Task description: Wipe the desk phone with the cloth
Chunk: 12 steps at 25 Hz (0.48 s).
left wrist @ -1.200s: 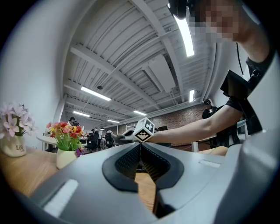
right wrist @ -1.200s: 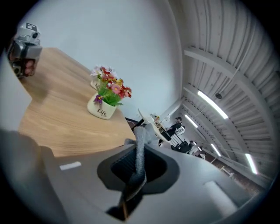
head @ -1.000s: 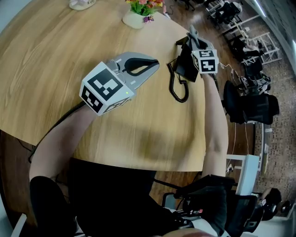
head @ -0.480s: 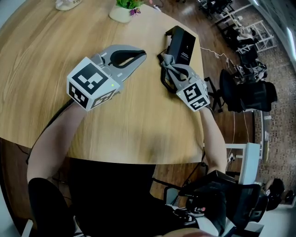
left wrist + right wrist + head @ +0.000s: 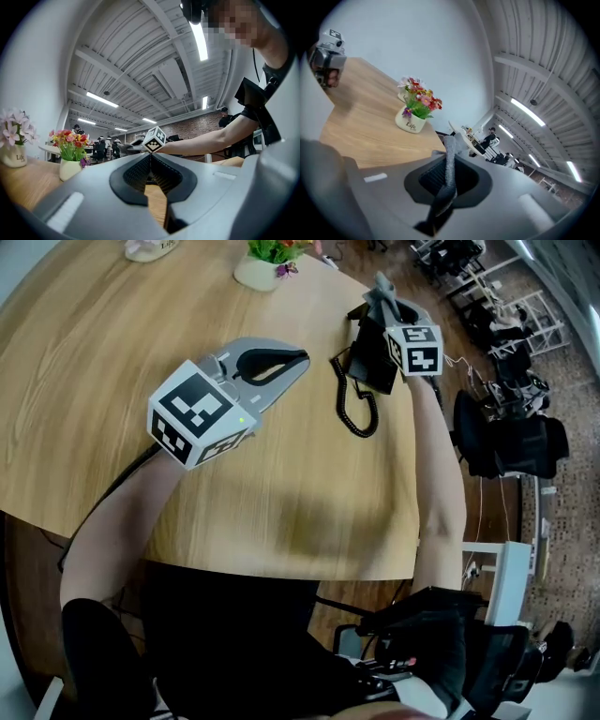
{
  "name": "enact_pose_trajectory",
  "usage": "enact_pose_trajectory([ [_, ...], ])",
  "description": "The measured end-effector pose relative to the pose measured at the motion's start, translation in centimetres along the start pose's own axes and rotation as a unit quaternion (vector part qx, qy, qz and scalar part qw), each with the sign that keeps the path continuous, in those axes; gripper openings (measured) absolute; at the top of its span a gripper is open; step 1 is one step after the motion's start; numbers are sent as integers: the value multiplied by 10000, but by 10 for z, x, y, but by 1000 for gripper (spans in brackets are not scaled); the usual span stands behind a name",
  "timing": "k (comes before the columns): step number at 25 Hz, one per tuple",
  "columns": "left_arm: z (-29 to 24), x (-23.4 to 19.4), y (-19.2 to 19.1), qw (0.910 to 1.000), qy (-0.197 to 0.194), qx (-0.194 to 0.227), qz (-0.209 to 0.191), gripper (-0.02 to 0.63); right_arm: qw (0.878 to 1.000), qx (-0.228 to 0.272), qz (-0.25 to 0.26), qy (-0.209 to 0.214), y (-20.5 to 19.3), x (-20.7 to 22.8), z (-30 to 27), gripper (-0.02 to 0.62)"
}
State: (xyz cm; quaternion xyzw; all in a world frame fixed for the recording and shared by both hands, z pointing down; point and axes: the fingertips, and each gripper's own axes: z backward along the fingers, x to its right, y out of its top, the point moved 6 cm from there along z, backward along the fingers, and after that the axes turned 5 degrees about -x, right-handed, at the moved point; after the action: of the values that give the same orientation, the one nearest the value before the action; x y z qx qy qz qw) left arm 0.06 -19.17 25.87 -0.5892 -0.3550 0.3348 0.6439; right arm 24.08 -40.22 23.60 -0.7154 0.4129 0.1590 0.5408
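Your right gripper (image 5: 390,311) is clenched on the grey cloth (image 5: 449,161), which runs as a narrow strip up between the jaws and sticks out past their tips. In the head view it sits over the far right part of the black phone (image 5: 372,362), near the table's (image 5: 112,381) right edge. It points up and away, though: its own view looks along the wood towards the flower pot (image 5: 411,121) and the ceiling, with no phone in it. So I judge you are mid-wipe but between strokes, with the cloth angled off the phone rather than pressed on it.

Your left gripper (image 5: 296,360) hovers over the table left of the phone, jaws closed together with nothing between them. The coiled cord (image 5: 351,401) lies between it and the phone.

For the next move, tip the right gripper's nose down so the loose end of the cloth meets the phone's top, then drag it across. Keep the grip tight; only a thin strip is pinched. The phone looks light, so it may slide, and the left gripper could steady it
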Motion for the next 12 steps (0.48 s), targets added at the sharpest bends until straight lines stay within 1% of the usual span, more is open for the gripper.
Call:
enact_pose_trajectory([
  [3, 1, 1, 4, 10000, -30, 3, -11, 14, 9999, -141, -31, -21, -2, 3, -16, 20],
  [6, 3, 2, 5, 10000, -72, -7, -26, 14, 9999, -10, 133, 55, -5, -12, -7, 20],
  [8, 3, 1, 5, 10000, -77, -3, -41, 12, 9984, 188, 459, 265, -8, -31, 6, 20],
  [10, 3, 0, 4, 10000, -64, -2, -48, 12, 9942, 392, 835, 546, -14, -55, 26, 20],
  [12, 4, 1, 6, 10000, -57, -11, -47, 12, 9898, 519, 1045, 813, -23, -78, 52, 20],
])
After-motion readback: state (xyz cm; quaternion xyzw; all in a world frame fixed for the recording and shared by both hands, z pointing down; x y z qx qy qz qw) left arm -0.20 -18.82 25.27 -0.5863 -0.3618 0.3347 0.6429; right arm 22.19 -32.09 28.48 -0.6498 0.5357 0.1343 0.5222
